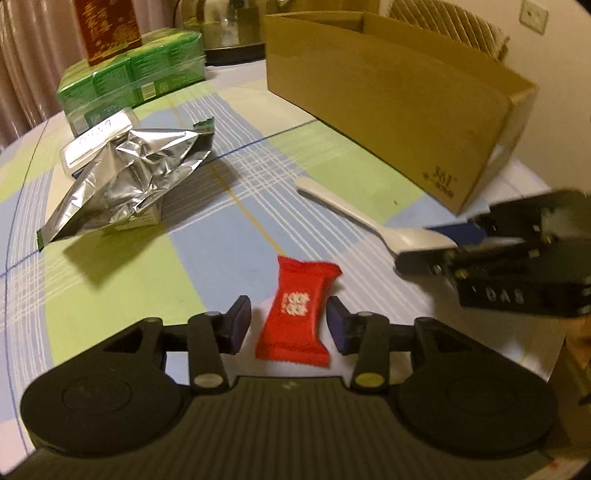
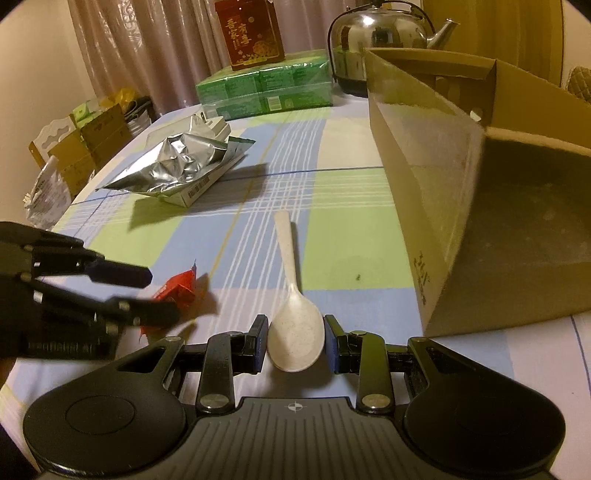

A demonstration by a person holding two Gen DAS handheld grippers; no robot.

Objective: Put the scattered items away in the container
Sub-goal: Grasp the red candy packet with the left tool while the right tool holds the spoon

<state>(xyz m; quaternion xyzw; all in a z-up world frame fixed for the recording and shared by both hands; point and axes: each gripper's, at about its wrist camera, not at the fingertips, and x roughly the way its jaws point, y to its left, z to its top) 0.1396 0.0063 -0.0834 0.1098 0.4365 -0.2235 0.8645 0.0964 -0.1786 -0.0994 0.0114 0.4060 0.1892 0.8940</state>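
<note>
A red candy packet [image 1: 295, 317] lies on the checked tablecloth between the fingers of my left gripper [image 1: 289, 325], which is open with gaps on both sides. It also shows in the right wrist view [image 2: 176, 291]. A white spoon [image 2: 293, 321] lies with its bowl between the fingers of my right gripper [image 2: 295, 345], which is open around it. The spoon also shows in the left wrist view [image 1: 369, 218]. The open cardboard box [image 1: 388, 96] stands at the right, also in the right wrist view [image 2: 443, 184].
A crumpled silver foil bag [image 1: 129, 177] lies on a small carton at left. Green tissue packs [image 2: 266, 88] with a red box [image 2: 249, 31] on top and a steel kettle [image 2: 380, 33] stand at the back. The table edge runs along the left.
</note>
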